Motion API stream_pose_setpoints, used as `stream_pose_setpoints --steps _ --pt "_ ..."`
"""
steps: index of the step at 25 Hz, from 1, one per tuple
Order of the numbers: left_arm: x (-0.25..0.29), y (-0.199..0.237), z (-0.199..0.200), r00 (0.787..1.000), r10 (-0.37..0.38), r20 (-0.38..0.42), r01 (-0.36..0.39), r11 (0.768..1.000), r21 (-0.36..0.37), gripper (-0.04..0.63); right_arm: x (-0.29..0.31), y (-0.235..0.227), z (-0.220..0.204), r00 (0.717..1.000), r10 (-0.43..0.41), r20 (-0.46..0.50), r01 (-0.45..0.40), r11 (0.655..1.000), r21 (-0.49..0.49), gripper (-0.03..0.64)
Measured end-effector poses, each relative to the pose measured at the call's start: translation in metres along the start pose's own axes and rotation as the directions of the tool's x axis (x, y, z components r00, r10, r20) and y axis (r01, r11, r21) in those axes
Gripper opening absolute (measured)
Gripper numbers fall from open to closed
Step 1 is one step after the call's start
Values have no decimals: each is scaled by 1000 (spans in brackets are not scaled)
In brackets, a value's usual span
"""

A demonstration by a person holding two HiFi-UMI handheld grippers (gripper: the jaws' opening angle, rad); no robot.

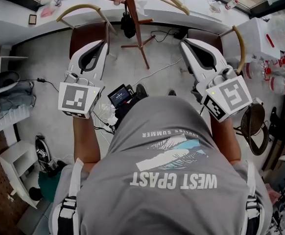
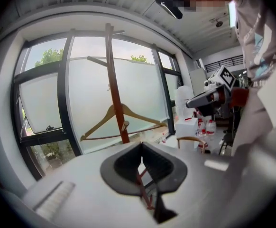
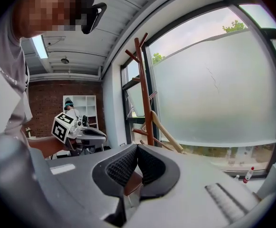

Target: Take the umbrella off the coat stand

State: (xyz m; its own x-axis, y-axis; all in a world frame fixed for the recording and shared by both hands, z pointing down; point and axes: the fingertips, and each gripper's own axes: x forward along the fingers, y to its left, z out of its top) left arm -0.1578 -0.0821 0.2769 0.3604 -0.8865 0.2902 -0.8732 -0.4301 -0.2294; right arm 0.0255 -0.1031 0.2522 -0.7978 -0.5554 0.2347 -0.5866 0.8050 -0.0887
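At our front, we hold the left claw (image 2: 141,145) and the right claw (image 3: 137,147) closed, nothing in either. Beyond and between them stands the coat stand (image 1: 135,21); we note the black umbrella (image 1: 128,24) hanging against its pole, well apart from both.

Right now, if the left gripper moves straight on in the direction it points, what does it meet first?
Probably the coat stand: its pole stands just beyond the shut tips of the left gripper, slightly to their left, with a wooden hanger on it. Depth is unclear.
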Motion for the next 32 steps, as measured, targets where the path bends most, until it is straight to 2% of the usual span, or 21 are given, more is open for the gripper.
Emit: stream_pose_setpoints --steps 10,17,32 --pt "55 42 -48 996 -61 -69 58 997 -45 5 26 -11 -9 996 -56 -65 58 998 19 2" --pt "91 47 -80 986 -116 -121 109 992 -59 13 30 -19 -21 990 -79 -113 83 996 30 2" --pt "139 57 -119 974 -165 -157 153 984 -87 25 38 -28 -35 979 -105 -177 114 993 40 2"
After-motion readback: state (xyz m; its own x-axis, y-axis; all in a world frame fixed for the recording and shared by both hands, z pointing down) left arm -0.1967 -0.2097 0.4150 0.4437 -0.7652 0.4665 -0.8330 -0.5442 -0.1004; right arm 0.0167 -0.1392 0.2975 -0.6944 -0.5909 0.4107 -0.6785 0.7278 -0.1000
